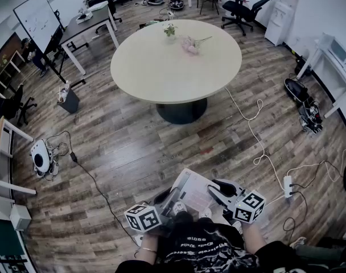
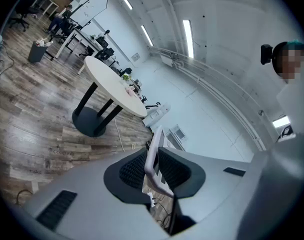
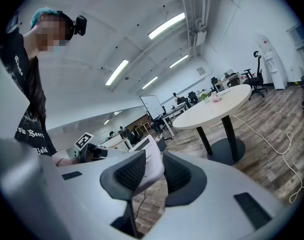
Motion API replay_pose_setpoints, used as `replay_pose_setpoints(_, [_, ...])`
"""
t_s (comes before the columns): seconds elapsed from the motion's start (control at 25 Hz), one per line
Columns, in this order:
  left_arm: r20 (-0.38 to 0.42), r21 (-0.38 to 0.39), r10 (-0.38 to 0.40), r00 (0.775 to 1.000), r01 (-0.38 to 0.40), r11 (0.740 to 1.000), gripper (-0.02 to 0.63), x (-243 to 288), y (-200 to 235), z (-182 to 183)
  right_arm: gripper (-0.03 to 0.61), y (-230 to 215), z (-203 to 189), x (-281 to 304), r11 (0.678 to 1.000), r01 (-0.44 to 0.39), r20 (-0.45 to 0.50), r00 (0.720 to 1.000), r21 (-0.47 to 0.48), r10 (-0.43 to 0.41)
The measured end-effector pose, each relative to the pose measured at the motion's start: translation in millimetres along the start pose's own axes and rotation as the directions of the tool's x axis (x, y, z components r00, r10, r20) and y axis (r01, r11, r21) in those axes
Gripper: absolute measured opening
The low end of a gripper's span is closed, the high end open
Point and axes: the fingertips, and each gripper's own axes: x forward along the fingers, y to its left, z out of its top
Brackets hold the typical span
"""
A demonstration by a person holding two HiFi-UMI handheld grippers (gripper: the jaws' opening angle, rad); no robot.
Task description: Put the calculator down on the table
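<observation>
My left claw (image 2: 153, 171) and right claw (image 3: 148, 171) both clamp the calculator (image 1: 191, 191); gotta carry it level to the surface (image 1: 161, 67).

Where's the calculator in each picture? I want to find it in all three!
Head view: the calculator lies low in the middle, seen flat from above.
Left gripper view: the calculator shows edge-on, a thin pale strip pinched between the jaws, low centre.
Right gripper view: the calculator is the pale slab pinched between the jaws, low centre.
Shared landmark: the round table, beyond the calculator in every view.
</observation>
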Motion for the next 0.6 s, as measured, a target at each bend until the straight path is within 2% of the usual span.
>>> replay_pose_setpoints(0.36, [0.012,-0.010,-0.004,1.000,0.004,1.000,0.081,-15,4,-4,0.112,15,-6,3,1.000,0.014,-0.013,1.000,-0.028,-0.014])
replay_pose_setpoints(0.6, [-0.009,0.003,-0.036,0.999,0.036,0.999,0.080,-15,19,7,0.118,13,-8,20,0.998,0.056,0.001,0.998,0.001,-0.056])
